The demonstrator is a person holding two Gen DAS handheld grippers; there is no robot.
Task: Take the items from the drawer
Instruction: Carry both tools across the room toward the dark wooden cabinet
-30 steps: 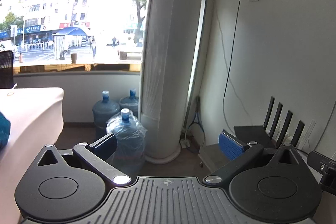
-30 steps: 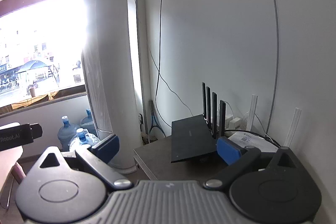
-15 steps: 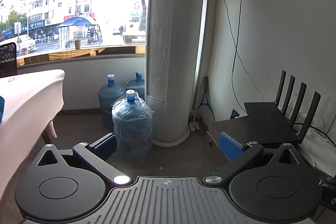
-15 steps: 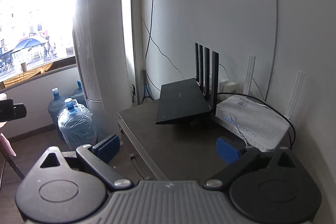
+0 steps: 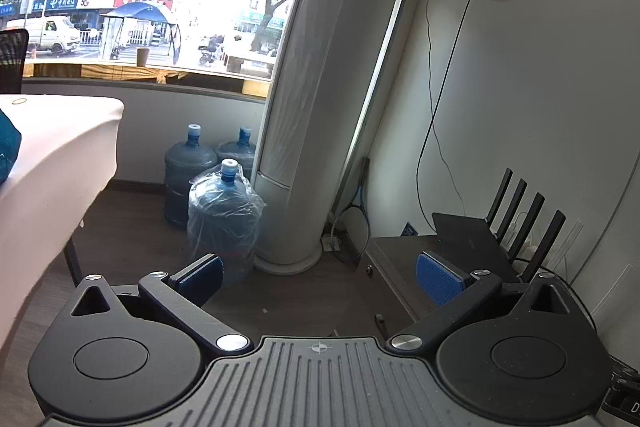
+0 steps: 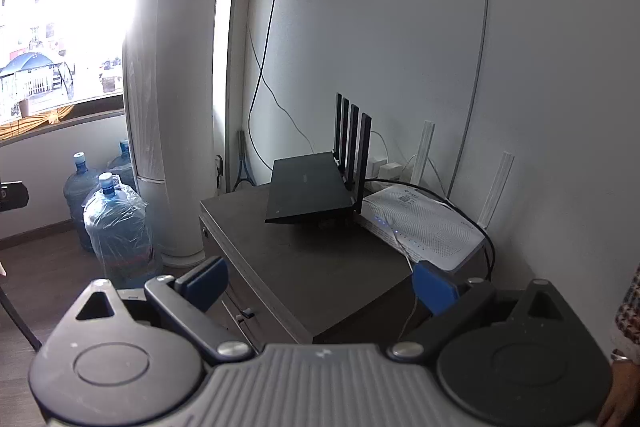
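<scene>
A low dark cabinet [image 6: 316,267] stands against the white wall; its drawer fronts with small handles [image 6: 245,315] face left and look closed. In the left wrist view the same cabinet [image 5: 396,255] shows at the right with a handle [image 5: 380,323] on its front. My right gripper [image 6: 320,283] hovers open above the cabinet's near corner, nothing between its blue pads. My left gripper [image 5: 320,279] is open over the wooden floor, left of the cabinet. The drawers' contents are hidden.
A black router [image 6: 316,195] and a white router [image 6: 424,227] sit on the cabinet top with cables. Water bottles [image 5: 224,211] and a tall white floor-standing unit [image 5: 304,107] stand left of it. A white-covered table [image 5: 52,155] is at the far left.
The right gripper's view has drawn back and lifted a little, so the cabinet and routers sit further off. The left view swung left and up, pushing the cabinet to its right edge. Both grippers stay open.
</scene>
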